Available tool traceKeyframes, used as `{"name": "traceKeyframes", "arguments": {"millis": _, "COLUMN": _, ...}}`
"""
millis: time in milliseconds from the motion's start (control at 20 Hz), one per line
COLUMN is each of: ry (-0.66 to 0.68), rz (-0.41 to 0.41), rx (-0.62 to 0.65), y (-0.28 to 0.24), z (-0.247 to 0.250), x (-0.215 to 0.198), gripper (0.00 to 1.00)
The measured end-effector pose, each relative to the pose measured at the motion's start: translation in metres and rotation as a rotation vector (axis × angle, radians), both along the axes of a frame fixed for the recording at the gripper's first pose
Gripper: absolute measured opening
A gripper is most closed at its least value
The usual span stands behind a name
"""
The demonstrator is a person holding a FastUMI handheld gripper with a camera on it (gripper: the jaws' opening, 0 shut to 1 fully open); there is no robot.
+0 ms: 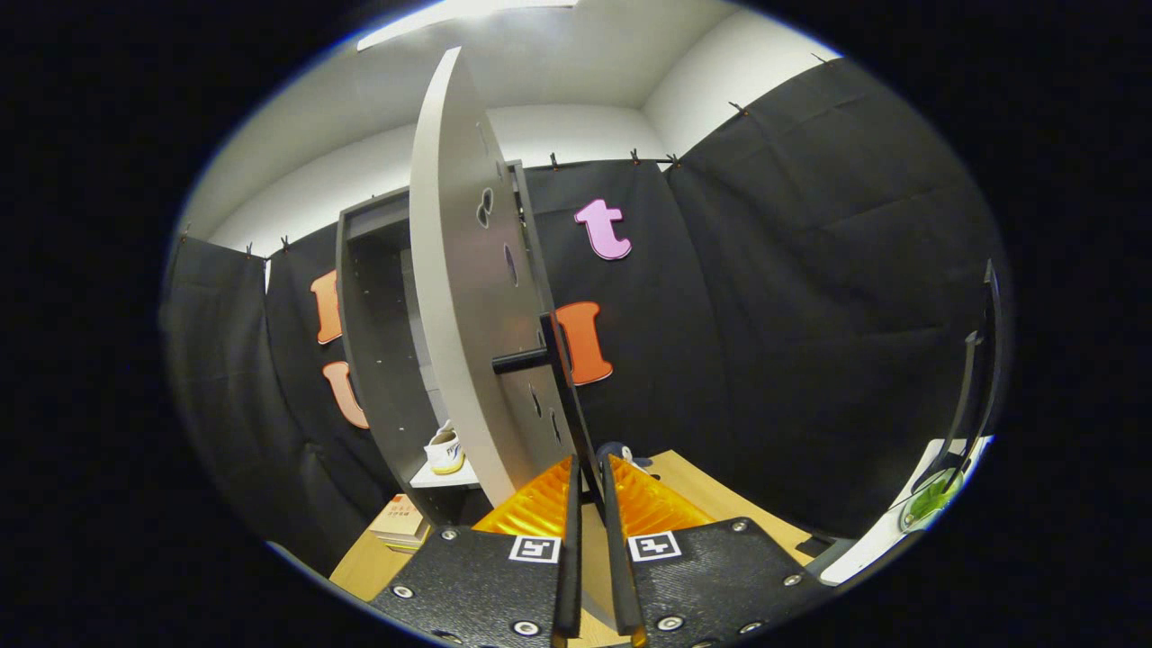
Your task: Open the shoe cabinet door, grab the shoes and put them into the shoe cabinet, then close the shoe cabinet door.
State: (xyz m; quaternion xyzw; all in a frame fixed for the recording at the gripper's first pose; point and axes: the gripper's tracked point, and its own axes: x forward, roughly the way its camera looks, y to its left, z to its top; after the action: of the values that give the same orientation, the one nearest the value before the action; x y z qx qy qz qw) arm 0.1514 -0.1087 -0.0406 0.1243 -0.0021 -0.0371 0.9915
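Gripper view: your biggest item is the shoe cabinet [382, 360], a dark grey box standing on the wooden worktop [711, 499] against the black cloth wall.

Door [463, 297] is next in size: pale grey panel, swung well open, seen nearly edge-on, running from above the cabinet top down to just ahead of your tongs [589, 472]. Several small holes show in its face.

Handle [553, 360]: dark bar on a short post sticking out of the door face, with a long dark strip running down from it toward the tongs. That strip passes into the narrow gap between the two fingers.

Tongs state: fingers nearly together, only a thin slot between them, the strip sits in that slot. You can't confirm from this angle that both fingers actually press on it, so call the grip uncertain.

Shoes: one white shoe [445, 450] with a yellowish sole sits inside the cabinet on a pale shelf [445, 477], low down, left of the door. A second rounded dark-and-white object [621, 452] peeks just beyond the fingertips on the worktop; too hidden to identify.

Small stuff: a stack of books [400, 524] lies on the worktop at the cabinet foot, left of the tongs.
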Motion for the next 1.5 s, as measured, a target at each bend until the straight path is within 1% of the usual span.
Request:
{"name": "traceKeyframes", "arguments": {"millis": 200, "ry": 0.03, "rz": -0.026, "rx": -0.068, "y": -0.042, "z": 0.0, "x": 0.004, "gripper": 0.15}}
{"name": "traceKeyframes", "arguments": {"millis": 400, "ry": 0.037, "rz": 0.024, "rx": -0.056, "y": -0.035, "z": 0.0, "x": 0.007, "gripper": 0.15}}
{"name": "traceKeyframes", "arguments": {"millis": 550, "ry": 0.046, "rz": 0.006, "rx": -0.088, "y": -0.041, "z": -0.003, "x": 0.005, "gripper": 0.15}}
{"name": "traceKeyframes", "arguments": {"millis": 750, "ry": 0.053, "rz": 0.013, "rx": -0.081, "y": -0.035, "z": 0.002, "x": 0.0, "gripper": 0.15}}
{"name": "traceKeyframes", "arguments": {"millis": 900, "ry": 0.042, "rz": -0.007, "rx": -0.09, "y": -0.035, "z": 0.008, "x": -0.015, "gripper": 0.15}}
{"name": "traceKeyframes", "arguments": {"millis": 1100, "ry": 0.038, "rz": -0.041, "rx": -0.095, "y": -0.036, "z": 0.016, "x": -0.051, "gripper": 0.15}}
{"name": "traceKeyframes", "arguments": {"millis": 1250, "ry": 0.054, "rz": -0.041, "rx": -0.097, "y": -0.024, "z": 0.015, "x": -0.075, "gripper": 0.15}}
{"name": "traceKeyframes", "arguments": {"millis": 1300, "ry": 0.053, "rz": -0.033, "rx": -0.097, "y": -0.017, "z": 0.016, "x": -0.082, "gripper": 0.15}}
{"name": "traceKeyframes", "arguments": {"millis": 1350, "ry": 0.058, "rz": -0.017, "rx": -0.095, "y": -0.005, "z": 0.013, "x": -0.089, "gripper": 0.19}}
{"name": "traceKeyframes", "arguments": {"millis": 1400, "ry": 0.07, "rz": -0.008, "rx": -0.1, "y": 0.006, "z": 0.008, "x": -0.091, "gripper": 0.21}}
{"name": "traceKeyframes", "arguments": {"millis": 1500, "ry": 0.091, "rz": 0.017, "rx": -0.114, "y": 0.028, "z": -0.004, "x": -0.097, "gripper": 0.2}}
